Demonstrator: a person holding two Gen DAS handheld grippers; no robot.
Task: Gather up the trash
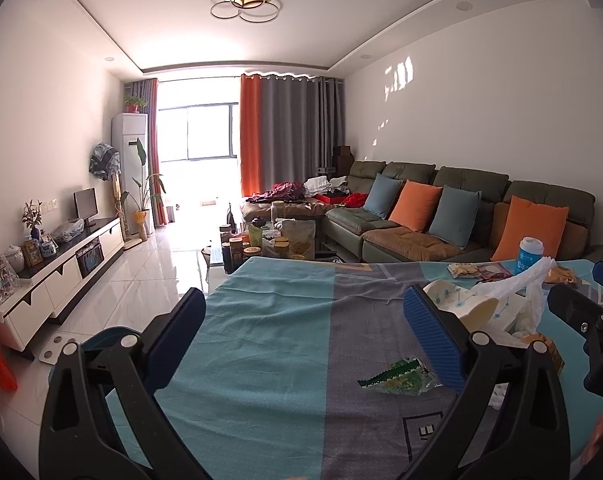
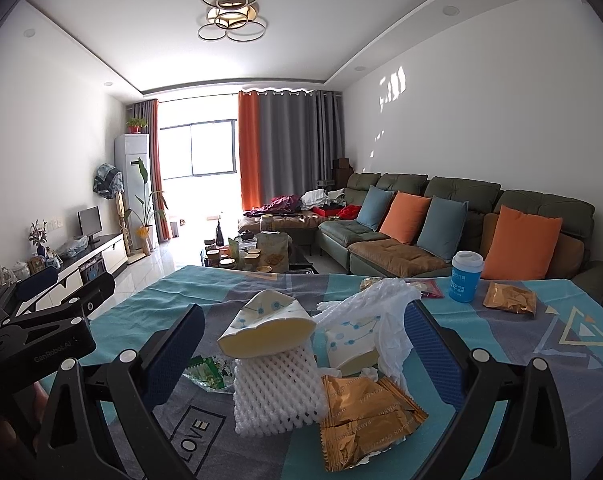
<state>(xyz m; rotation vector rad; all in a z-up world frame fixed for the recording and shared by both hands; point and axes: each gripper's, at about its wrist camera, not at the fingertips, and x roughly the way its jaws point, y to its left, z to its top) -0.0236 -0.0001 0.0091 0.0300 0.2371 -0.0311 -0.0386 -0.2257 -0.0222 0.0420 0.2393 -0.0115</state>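
Covering table, teal-grey cloth [image 2: 149, 300]; green sofa [image 2: 461, 200] behind; wrappers [image 2: 365, 416] scattered.

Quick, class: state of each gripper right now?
Left gripper: open, holding nothing, above the tablecloth.
Right gripper: open, holding nothing, trash pile between its fingers.

Each gripper [image 1: 305, 344] [image 2: 305, 356] is built of black plastic arms, silver pivot screws and ribbed blue pads [image 2: 433, 354]; "GenRobot.AI" is printed on one body.
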